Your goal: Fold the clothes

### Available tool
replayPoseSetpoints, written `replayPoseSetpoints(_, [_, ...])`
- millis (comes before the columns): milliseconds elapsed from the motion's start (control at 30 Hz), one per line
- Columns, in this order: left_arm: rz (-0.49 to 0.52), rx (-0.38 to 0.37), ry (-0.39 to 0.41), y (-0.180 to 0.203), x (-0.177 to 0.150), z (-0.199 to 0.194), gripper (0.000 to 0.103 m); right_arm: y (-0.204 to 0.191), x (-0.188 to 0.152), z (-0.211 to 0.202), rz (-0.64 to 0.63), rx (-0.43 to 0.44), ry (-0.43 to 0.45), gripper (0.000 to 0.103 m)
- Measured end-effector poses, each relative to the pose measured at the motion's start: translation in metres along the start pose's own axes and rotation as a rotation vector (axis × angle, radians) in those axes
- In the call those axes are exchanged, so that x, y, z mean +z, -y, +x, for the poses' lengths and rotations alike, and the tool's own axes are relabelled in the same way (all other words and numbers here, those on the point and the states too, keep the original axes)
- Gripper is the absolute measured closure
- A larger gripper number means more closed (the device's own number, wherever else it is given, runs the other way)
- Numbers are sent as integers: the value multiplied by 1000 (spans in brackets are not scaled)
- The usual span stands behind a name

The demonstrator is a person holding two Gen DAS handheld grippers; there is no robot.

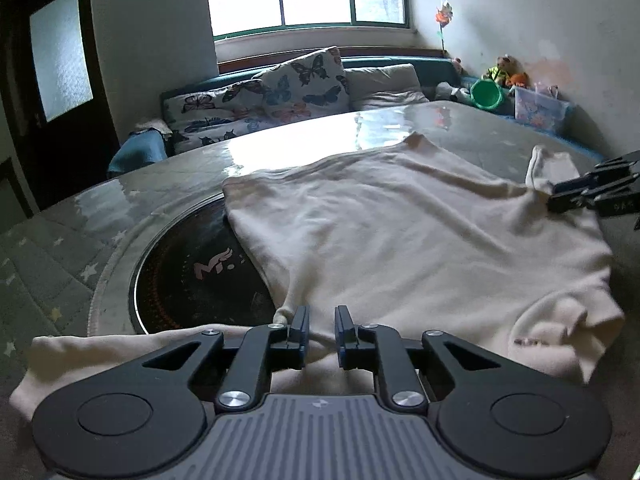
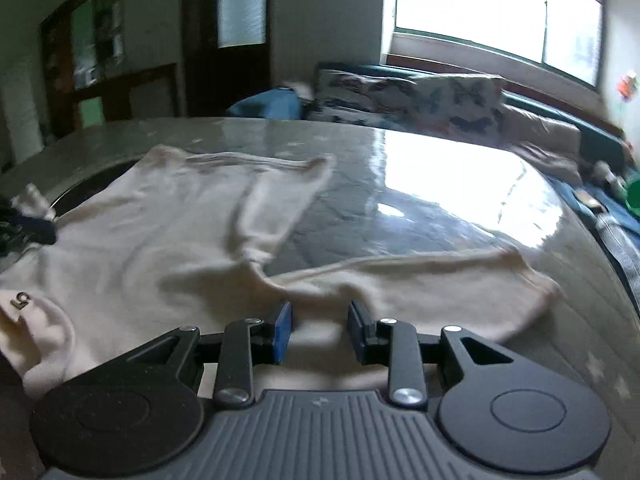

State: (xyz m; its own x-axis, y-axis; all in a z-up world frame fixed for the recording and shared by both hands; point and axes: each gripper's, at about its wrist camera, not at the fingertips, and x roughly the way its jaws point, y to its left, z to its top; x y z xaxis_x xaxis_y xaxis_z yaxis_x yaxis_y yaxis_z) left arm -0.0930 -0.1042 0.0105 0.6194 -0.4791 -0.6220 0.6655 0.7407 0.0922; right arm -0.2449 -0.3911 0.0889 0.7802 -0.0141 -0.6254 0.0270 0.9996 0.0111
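A cream T-shirt (image 1: 400,232) lies spread on a glossy table, partly over a dark round inset. My left gripper (image 1: 322,336) hovers over the shirt's near edge, jaws a little apart, with cloth under them and nothing clamped. My right gripper (image 2: 320,330) is open above the shirt (image 2: 140,248) near a sleeve (image 2: 420,284) that stretches right. In the left wrist view the right gripper (image 1: 560,196) appears at the far right by a raised bit of cloth. The left gripper (image 2: 36,228) shows dimly at the left edge of the right wrist view.
The table (image 1: 280,140) has a dark round cooktop inset (image 1: 200,268) at its left. Behind stands a bench with butterfly cushions (image 1: 296,80), toys and a green bucket (image 1: 486,94). A dark door (image 1: 52,60) is on the left.
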Motion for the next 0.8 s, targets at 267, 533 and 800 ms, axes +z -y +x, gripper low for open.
replayPoseSetpoints(267, [-7, 17, 2, 0, 1, -8, 84, 73, 3, -7, 177, -186, 40, 73])
replayPoseSetpoints(533, [37, -54, 33, 21, 20, -18, 82, 134, -2, 4, 372, -251, 43, 73])
replayPoseSetpoints(800, [210, -225, 86, 86, 42, -25, 76, 141, -5, -9, 431, -246, 109, 98])
